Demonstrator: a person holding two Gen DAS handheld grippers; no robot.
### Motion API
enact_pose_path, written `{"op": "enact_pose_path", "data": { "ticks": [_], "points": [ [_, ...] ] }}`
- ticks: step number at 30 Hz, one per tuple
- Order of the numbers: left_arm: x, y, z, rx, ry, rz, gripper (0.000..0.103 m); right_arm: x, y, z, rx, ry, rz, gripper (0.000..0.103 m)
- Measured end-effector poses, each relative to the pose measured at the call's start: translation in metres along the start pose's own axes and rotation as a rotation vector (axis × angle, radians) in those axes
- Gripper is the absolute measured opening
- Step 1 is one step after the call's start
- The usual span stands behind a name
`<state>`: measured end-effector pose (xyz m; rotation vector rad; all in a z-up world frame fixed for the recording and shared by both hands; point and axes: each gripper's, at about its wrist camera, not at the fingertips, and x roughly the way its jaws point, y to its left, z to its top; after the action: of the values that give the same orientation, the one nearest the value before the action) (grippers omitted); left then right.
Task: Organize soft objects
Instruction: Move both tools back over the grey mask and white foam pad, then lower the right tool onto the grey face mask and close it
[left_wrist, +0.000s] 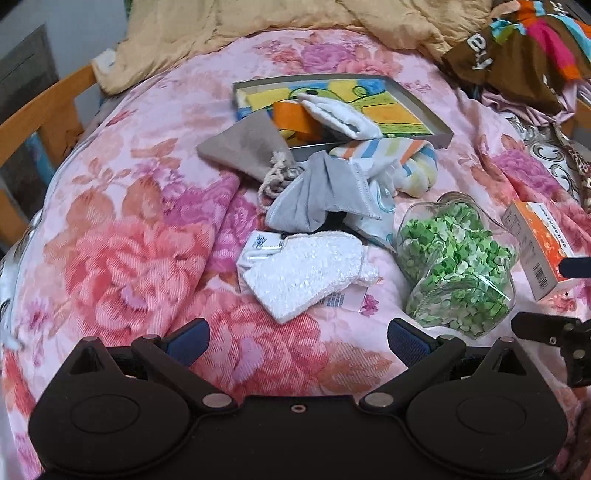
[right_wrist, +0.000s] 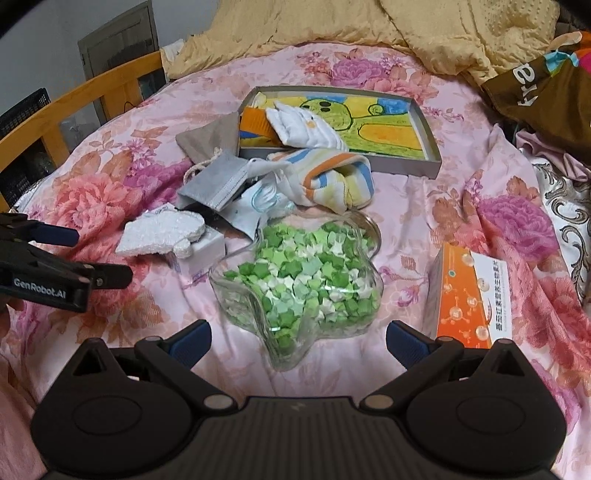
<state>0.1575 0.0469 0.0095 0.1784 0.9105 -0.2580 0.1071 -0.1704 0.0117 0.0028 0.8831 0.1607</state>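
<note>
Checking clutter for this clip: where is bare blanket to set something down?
Free: the flowered blanket left of the white sponge, and between star jar and orange box. Crowded: the cloth pile before the tray.

A lived-in home bedroom: a pink blanket printed with large red and magenta flowers (right_wrist: 122, 192) covers a bed edged by an orange-brown wooden rail (right_wrist: 92, 88). A rumpled tan quilt (right_wrist: 424, 33) is heaped at the far side, beside a pile of brightly coloured clothing (left_wrist: 535, 44). Household odds and ends lie scattered on the bedding: a shallow grey cardboard box lined with a child's crayon drawing (right_wrist: 421, 114), a striped fabric roll (right_wrist: 332, 177), a clear star-shaped glass jar filled with green paper stars (right_wrist: 306, 273) and an orange-and-white medicine carton (right_wrist: 472, 295). A grey wall and a dark framed panel (right_wrist: 118, 48) stand behind the rail.
</note>
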Motion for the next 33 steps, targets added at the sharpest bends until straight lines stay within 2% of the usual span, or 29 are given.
{"op": "enact_pose_path", "data": {
  "ticks": [7,19,27,30,33],
  "points": [
    [0.003,0.0,0.004,0.02,-0.07,-0.042,0.102,0.0,0.001,0.01,0.017,-0.049,-0.02,0.103],
    [0.007,0.003,0.005,0.034,-0.104,-0.04,0.102,0.005,0.004,0.03,0.087,-0.129,0.023,0.103],
    [0.022,0.017,0.007,-0.03,-0.103,-0.101,0.102,0.02,0.007,0.055,0.077,-0.254,0.092,0.103],
    [0.028,0.019,0.008,-0.021,-0.101,-0.094,0.102,0.029,0.011,0.065,0.044,-0.3,0.131,0.102],
    [0.035,0.022,0.009,-0.017,-0.087,-0.085,0.102,0.041,0.02,0.074,0.008,-0.303,0.176,0.099]
  ]
}}
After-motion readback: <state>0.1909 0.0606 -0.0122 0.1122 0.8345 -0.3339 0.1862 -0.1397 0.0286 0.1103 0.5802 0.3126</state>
